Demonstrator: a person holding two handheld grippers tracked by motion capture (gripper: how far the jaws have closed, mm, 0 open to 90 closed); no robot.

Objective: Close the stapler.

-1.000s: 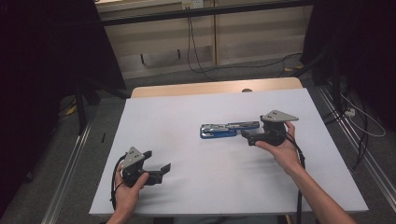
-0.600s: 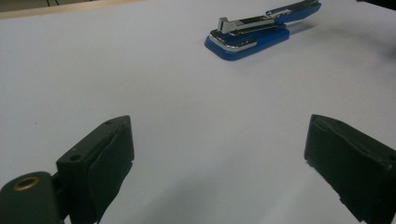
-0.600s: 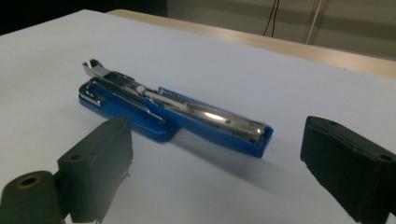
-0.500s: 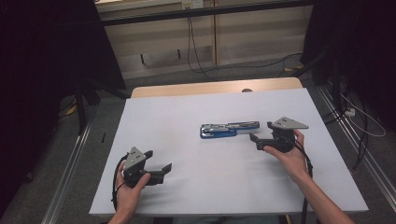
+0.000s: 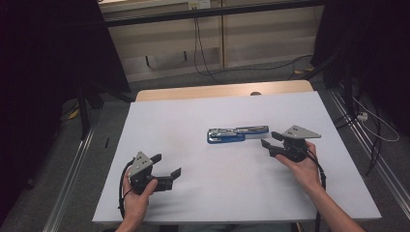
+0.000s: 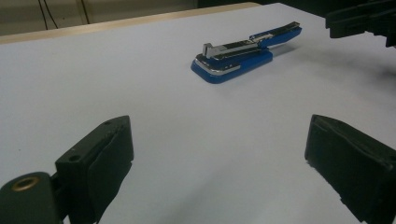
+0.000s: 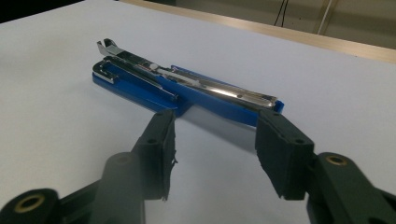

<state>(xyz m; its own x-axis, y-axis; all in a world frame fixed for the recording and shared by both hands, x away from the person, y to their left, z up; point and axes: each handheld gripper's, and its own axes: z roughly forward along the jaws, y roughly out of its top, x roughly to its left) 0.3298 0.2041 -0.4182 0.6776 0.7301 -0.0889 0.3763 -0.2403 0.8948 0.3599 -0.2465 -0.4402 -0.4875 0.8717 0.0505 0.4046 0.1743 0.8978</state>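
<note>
A blue plastic stapler with a bright metal magazine (image 5: 238, 134) is lying flat near the middle of the white table top (image 5: 193, 121), swung fully open so that its base and its top arm are stretching out in one long line. In the left gripper view the same stapler (image 6: 245, 51) is sitting well ahead of the jaws, its rounded blue base end pointing toward the camera. In the right gripper view it (image 7: 187, 88) is lying crosswise just beyond the jaw tips, with the silver rail facing up.

The right gripper (image 5: 270, 140), a black two-jaw tool with a grey three-cornered plate on top, is hovering just beside the stapler's right end, its jaws spread apart and gripping nothing; whether the tips are touching the stapler, I cannot tell. From its own camera the right gripper (image 7: 212, 149) is showing a clear gap between the pads.

The left gripper (image 5: 167, 166) is resting low near the table's front left, well apart from the stapler, with its jaws spread wide and empty (image 6: 217, 154). A hand is wrapping around each gripper's body.

A strip of pale wooden edge (image 5: 222, 90) is showing along the table's far side.
</note>
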